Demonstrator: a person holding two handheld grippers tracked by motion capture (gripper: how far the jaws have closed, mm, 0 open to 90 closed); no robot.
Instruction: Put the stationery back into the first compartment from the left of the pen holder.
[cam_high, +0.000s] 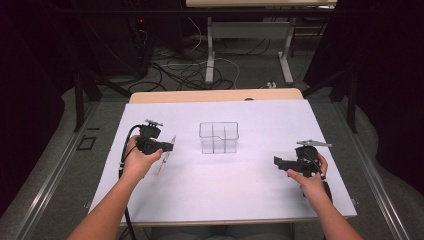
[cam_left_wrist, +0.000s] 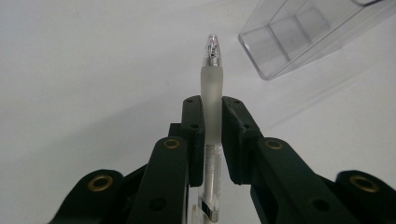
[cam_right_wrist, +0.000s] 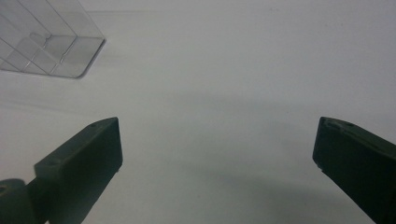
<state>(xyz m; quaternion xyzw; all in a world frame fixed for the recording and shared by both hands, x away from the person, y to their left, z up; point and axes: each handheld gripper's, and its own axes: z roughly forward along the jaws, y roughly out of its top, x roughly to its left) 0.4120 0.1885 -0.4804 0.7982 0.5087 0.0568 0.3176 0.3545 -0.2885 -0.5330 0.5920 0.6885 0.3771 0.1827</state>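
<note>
- Overhead, I am holding my left gripper (cam_high: 167, 146) left of the clear divided box (cam_high: 218, 137), my right gripper (cam_high: 278, 161) well right, on the white table (cam_high: 225, 195).
- Left gripper view: my jaws are clamping a frosted pen (cam_left_wrist: 211, 107).
- Right gripper view: my jaws are standing wide apart, gripping nothing.

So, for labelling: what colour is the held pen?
Clear, with a frosted white grip; the pen shows best in the left gripper view.

A clear pen (cam_left_wrist: 211, 93) with a frosted grip stands clamped between the left gripper's (cam_left_wrist: 212, 135) jaws, tip outward. A clear, divided box (cam_high: 218, 137) stands upright mid-table.
</note>
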